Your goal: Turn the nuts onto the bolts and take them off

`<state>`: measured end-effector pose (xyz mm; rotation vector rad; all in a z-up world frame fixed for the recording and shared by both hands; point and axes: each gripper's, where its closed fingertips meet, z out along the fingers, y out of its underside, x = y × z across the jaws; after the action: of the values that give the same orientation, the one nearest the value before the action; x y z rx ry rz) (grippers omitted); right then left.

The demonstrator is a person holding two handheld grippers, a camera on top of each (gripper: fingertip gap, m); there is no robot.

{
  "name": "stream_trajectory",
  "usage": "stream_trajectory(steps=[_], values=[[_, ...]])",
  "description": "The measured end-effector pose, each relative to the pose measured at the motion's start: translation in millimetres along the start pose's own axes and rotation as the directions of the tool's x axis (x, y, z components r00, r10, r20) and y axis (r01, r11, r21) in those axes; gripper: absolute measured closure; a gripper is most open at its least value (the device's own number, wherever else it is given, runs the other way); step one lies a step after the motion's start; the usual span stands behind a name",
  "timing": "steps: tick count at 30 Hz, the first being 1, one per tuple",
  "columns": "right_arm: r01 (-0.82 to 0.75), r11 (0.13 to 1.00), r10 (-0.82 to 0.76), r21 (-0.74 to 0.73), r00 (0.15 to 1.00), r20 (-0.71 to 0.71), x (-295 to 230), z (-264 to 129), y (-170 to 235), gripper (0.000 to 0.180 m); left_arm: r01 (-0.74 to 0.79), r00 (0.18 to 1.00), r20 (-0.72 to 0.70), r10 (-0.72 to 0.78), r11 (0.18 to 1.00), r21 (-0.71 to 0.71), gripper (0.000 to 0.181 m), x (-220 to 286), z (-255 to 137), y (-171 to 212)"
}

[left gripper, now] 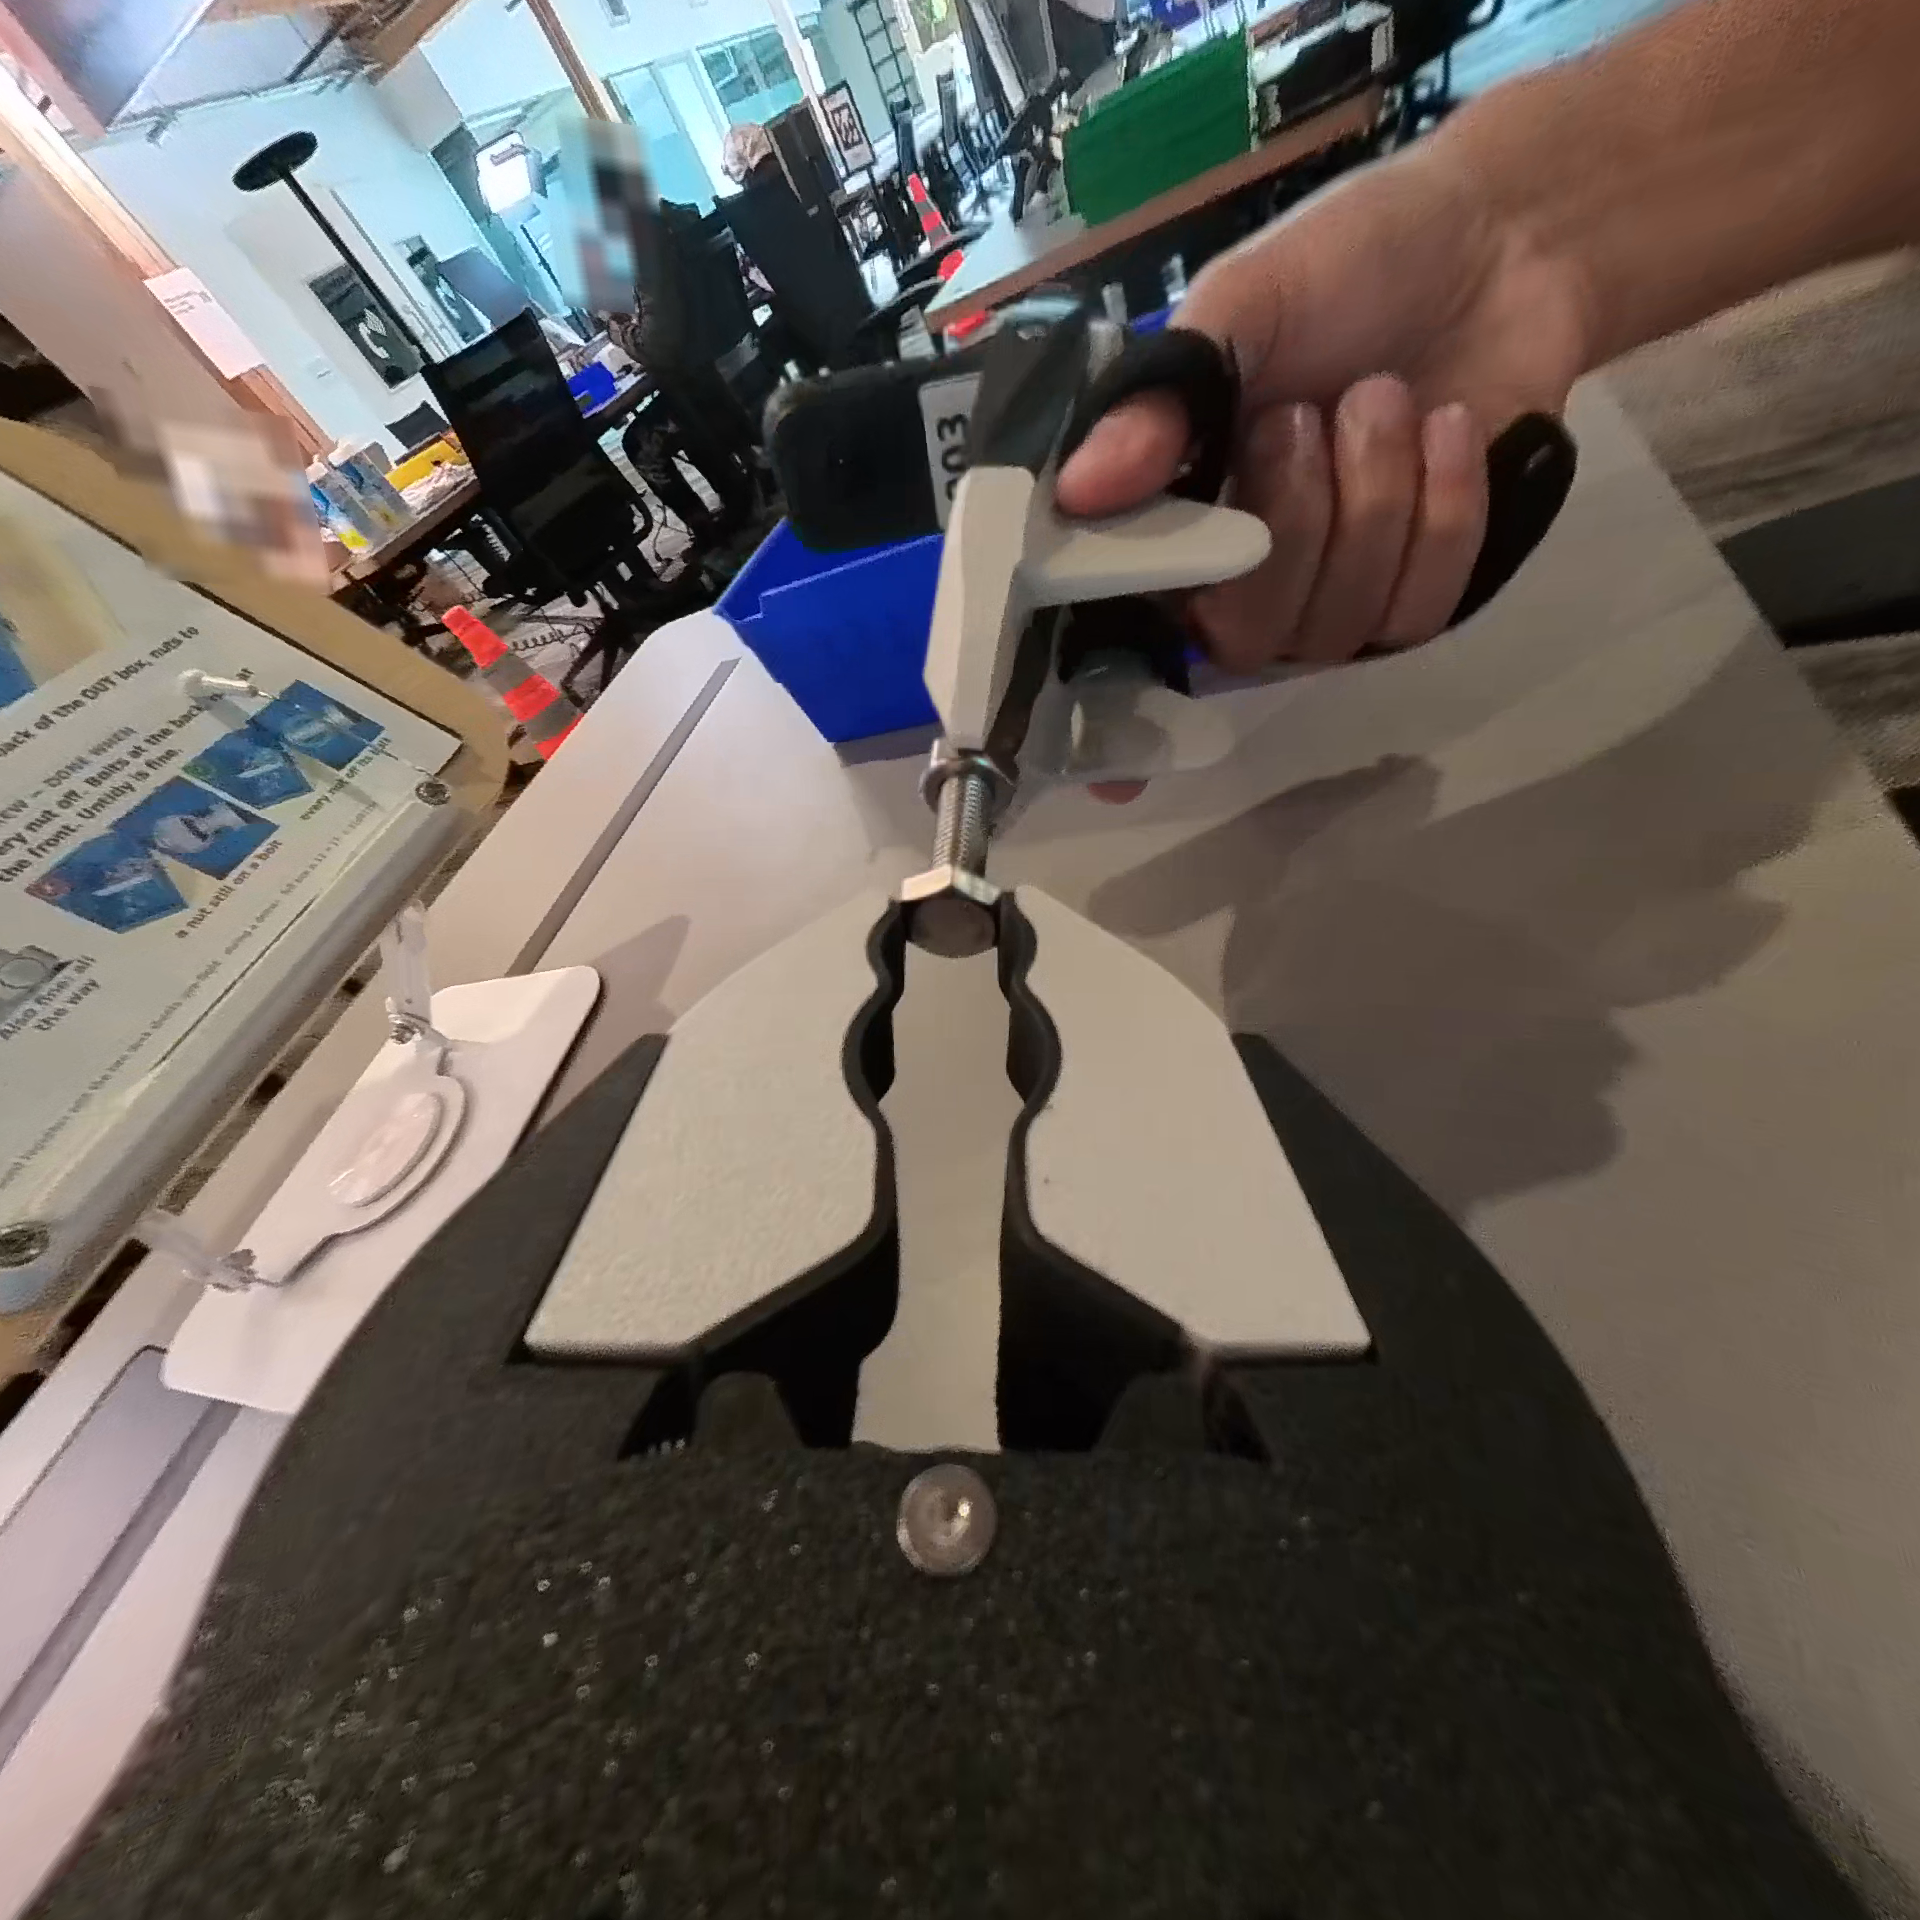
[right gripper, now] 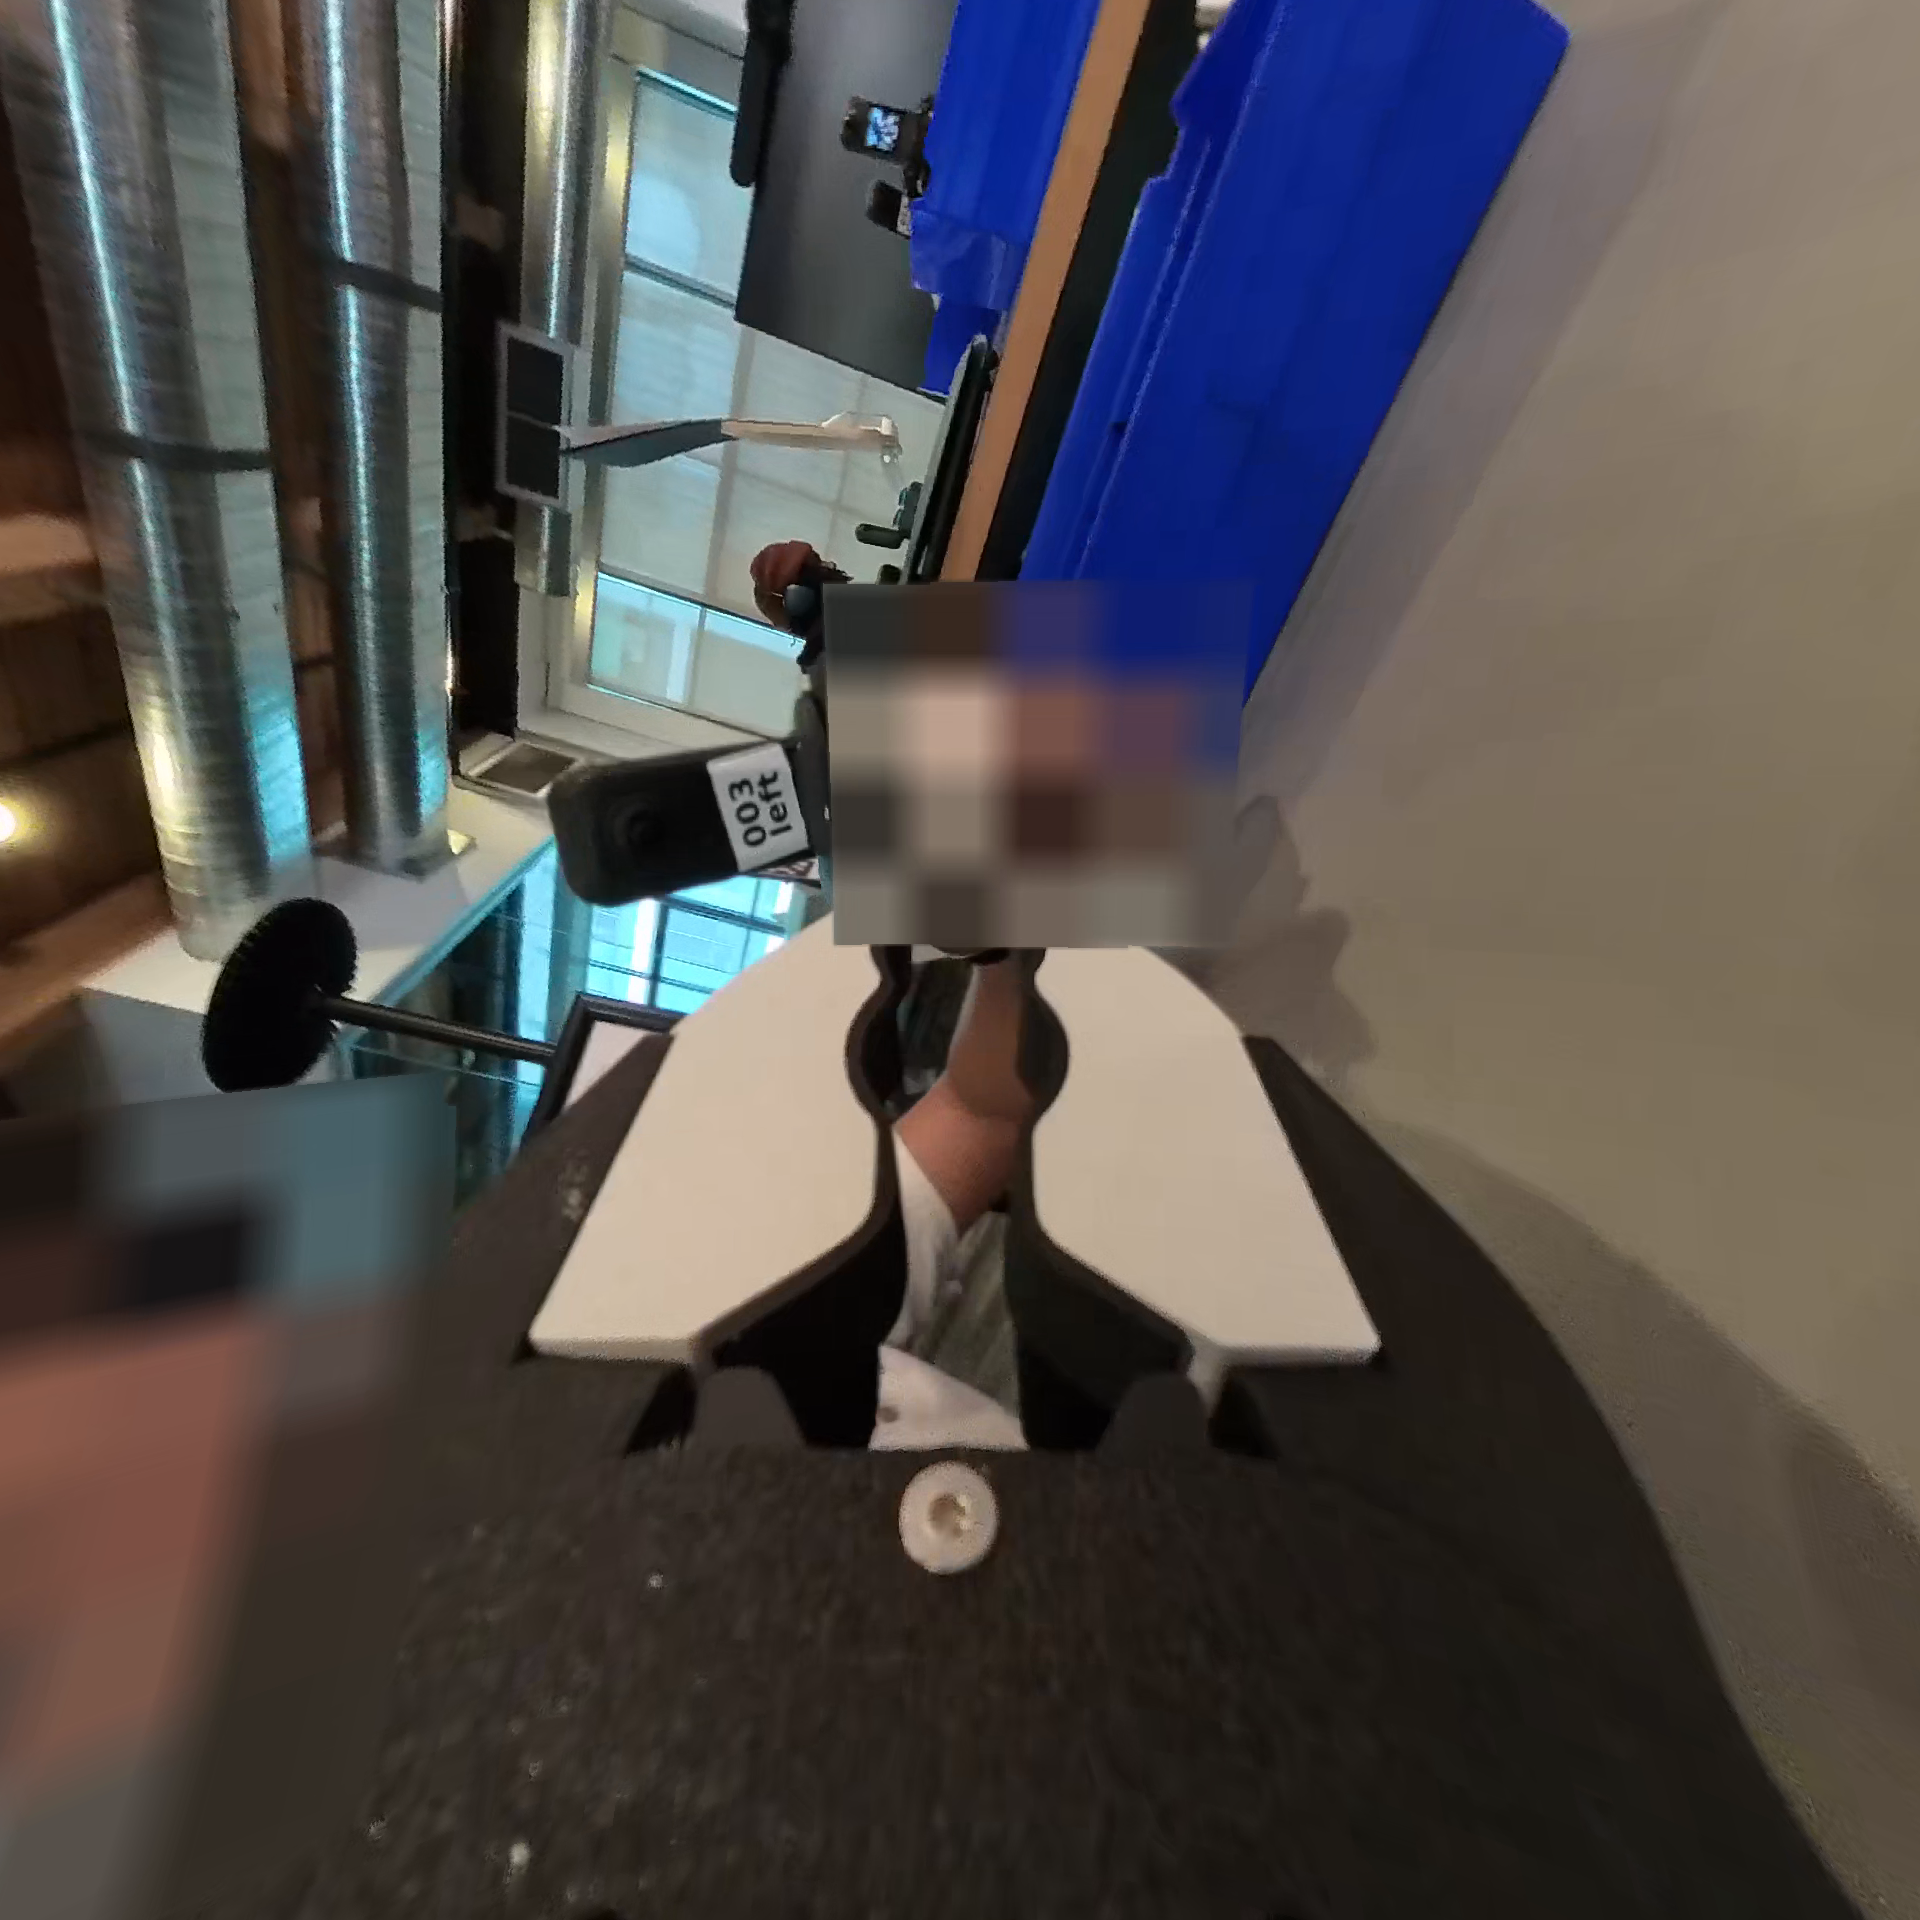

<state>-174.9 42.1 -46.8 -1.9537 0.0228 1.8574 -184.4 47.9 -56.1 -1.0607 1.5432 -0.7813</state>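
Observation:
In the left wrist view my left gripper (left gripper: 951, 930) is shut on the hex head of a silver threaded bolt (left gripper: 961, 831), held just above the white table (left gripper: 1507, 1091). The bolt points away from me. A hand holds my right gripper (left gripper: 982, 743), which comes in from the upper right and is shut on a nut (left gripper: 958, 774) at the bolt's far end. In the right wrist view, which is rolled onto its side, the right gripper (right gripper: 951, 966) has its tips behind a mosaic patch, so bolt and nut are hidden there. The left gripper's black camera (right gripper: 644, 821) shows beyond the tips.
A blue bin (left gripper: 831, 644) stands on the table behind the bolt; blue bins (right gripper: 1247, 364) also show in the right wrist view. An instruction sheet in a clear stand (left gripper: 156, 883) with a white base plate (left gripper: 436, 1122) stands at the left. An orange cone (left gripper: 520, 686) is beyond the table edge. My two grippers' fingertips are within a few centimetres of each other.

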Motion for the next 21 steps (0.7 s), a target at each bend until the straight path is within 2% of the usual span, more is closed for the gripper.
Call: stream_trajectory(steps=[5,8,17,21], values=[[-0.141,0.99,0.141,0.011,0.989,-0.041,9.0,-4.8,4.4,0.162,-0.147,0.988,0.046,0.15,0.987,-0.063,0.164,4.4,5.7,7.3],[-0.173,0.985,0.174,0.027,0.983,-0.058,12.6,-8.2,5.7,0.162,-0.218,0.971,0.075,0.226,0.971,-0.098,0.164,6.5,9.0,8.3],[-0.122,0.991,0.119,0.063,0.991,0.063,-0.6,-4.5,-1.3,0.161,-0.055,0.998,0.044,0.054,0.999,0.005,0.164,0.6,4.9,-0.5],[-0.052,0.994,0.042,0.094,0.993,0.106,-12.0,-6.6,-7.6,0.151,0.018,0.999,0.041,-0.02,0.999,0.051,0.164,-6.2,1.2,-4.0]])
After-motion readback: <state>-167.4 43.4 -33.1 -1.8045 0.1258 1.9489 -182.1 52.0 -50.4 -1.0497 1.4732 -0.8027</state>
